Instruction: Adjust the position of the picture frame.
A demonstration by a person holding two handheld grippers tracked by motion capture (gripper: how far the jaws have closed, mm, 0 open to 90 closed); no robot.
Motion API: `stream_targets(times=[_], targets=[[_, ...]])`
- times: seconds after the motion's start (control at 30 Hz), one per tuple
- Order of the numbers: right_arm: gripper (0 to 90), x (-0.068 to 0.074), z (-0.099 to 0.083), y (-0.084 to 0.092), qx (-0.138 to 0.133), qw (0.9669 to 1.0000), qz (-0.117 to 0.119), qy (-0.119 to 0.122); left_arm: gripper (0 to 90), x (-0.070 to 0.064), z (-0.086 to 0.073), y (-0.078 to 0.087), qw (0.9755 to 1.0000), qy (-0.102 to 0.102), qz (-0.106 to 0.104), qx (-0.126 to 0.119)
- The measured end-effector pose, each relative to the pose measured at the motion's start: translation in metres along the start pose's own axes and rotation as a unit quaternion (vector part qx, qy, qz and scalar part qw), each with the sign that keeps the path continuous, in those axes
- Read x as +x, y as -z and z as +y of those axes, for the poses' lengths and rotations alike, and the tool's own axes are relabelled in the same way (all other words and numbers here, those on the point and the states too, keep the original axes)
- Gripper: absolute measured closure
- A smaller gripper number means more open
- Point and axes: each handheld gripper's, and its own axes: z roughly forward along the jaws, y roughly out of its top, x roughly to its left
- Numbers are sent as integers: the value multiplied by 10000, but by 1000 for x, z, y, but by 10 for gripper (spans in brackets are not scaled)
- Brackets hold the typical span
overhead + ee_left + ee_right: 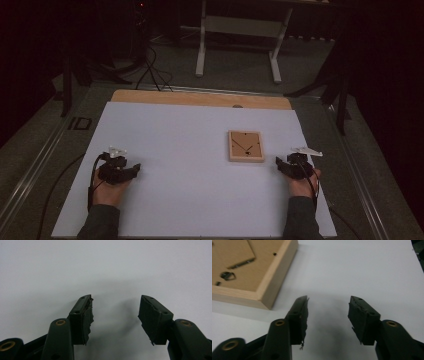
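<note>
White table [190, 200], dim room. Frame [246, 146] lies face down right of centre, just left of the right tongs [286, 165], likely for back access. Left tongs [131, 171] rest lower left. Both spread, empty.

wooden frame lying face down, right of centre

a small wooden picture frame [246, 146] lies flat on the white sheet, right of centre in the high view. its pale wood border surrounds a tan backing board with dark metal clips and a small hanger, so its back faces up. in the right gripper view, its corner [265, 287] fills the upper left of the frame.
</note>
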Motion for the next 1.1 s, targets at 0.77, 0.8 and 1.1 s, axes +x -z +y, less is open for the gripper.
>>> stream_targets(times=[0.77,0.8,1.1], targets=[[755,32,14,2,-533,9959,727,-96,436,-2,1,0,10000,-19,-81,-50],[755,32,14,2,-533,9959,727,-96,436,-2,1,0,10000,-21,-84,-37],[784,38,16,-8,-475,9960,749,-42,439,-4,2,-3,9999,-6,-122,-55]])
